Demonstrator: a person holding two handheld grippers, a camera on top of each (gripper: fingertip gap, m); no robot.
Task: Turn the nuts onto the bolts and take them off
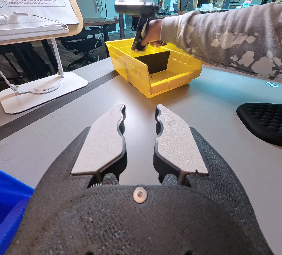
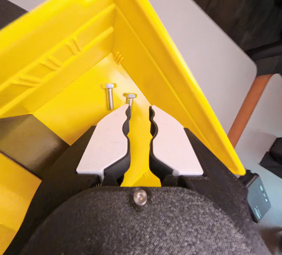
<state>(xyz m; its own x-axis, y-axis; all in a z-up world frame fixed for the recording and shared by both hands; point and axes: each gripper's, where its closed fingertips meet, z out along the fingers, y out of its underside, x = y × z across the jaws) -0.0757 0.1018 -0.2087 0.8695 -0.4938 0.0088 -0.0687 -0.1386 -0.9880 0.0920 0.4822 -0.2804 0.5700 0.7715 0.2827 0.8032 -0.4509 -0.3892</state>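
- As we look along the left gripper [image 1: 140,110] in the left wrist view, its two grey, wavy-edged fingers [image 1: 105,137] stand apart and released, with nothing between them but the bare grey table top [image 1: 206,125].
- Ahead of our fingertips, well apart from them, sits the yellow plastic bin [image 1: 137,73], split by a black divider panel [image 1: 155,61]; one small metal piece, too small for us to identify, lies on its floor near the front.
- Above the bin's far side our right gripper [image 1: 134,46] tips downward into it, held by a hand [image 1: 152,34] in a pale mottled sleeve [image 1: 228,34].
- To the left we see a white document stand [image 1: 38,89] carrying a printed sheet; a black textured pad [image 1: 264,122] lies at the right edge and a blue bin's corner [image 1: 10,198] at lower left.
- In the right wrist view, the right gripper [image 2: 139,107] hangs inside a corner of the yellow plastic bin [image 2: 160,58], its pale fingers [image 2: 106,137] parted and gripping nothing.
- Two silver hex-head bolts lie on the yellow floor, heads pointing away from us: the nearer bolt [image 2: 130,98] has its shank running just along the inner edge of our left fingertip, whether touching we cannot tell; the other bolt [image 2: 109,95] lies just beside it, outside the fingers to the left.
- The black divider panel [image 2: 26,137] shows at the left.
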